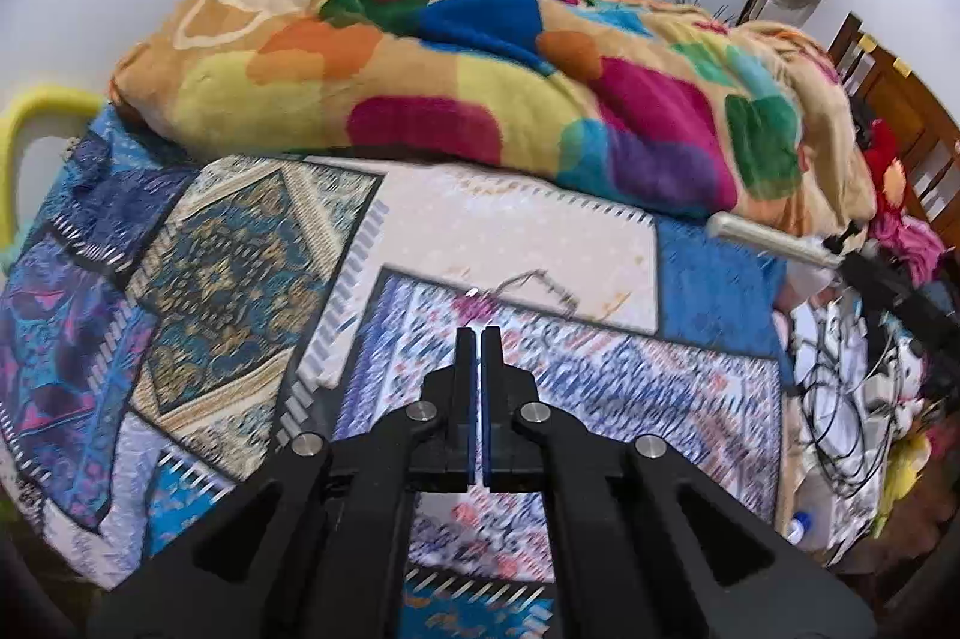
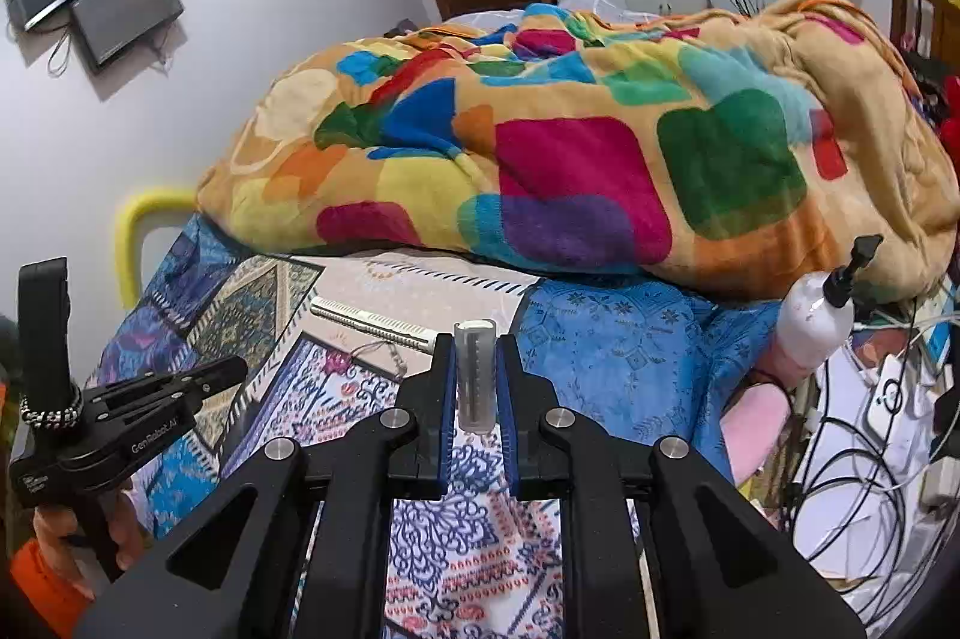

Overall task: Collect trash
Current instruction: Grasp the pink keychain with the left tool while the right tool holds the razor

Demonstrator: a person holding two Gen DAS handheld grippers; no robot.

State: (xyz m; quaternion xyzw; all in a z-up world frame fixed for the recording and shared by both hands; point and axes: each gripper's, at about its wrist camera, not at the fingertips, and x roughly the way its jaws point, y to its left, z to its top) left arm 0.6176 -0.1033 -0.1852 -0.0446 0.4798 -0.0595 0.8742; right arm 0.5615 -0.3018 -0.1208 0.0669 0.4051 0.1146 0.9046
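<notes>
Over the patchwork bedspread (image 2: 606, 375), two grippers: right gripper (image 2: 475, 369) clamps one clear plastic tube (image 2: 475, 375); left gripper (image 1: 479, 339) closed, empty. One colourful blanket (image 1: 480, 57), one pump bottle (image 2: 816, 321).

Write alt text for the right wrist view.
The right gripper is shut on a small clear plastic tube above a patchwork bedsheet. The left gripper, shut and empty, is at the left edge, with a white comb-like strip on the sheet and a colourful blanket behind.
</notes>
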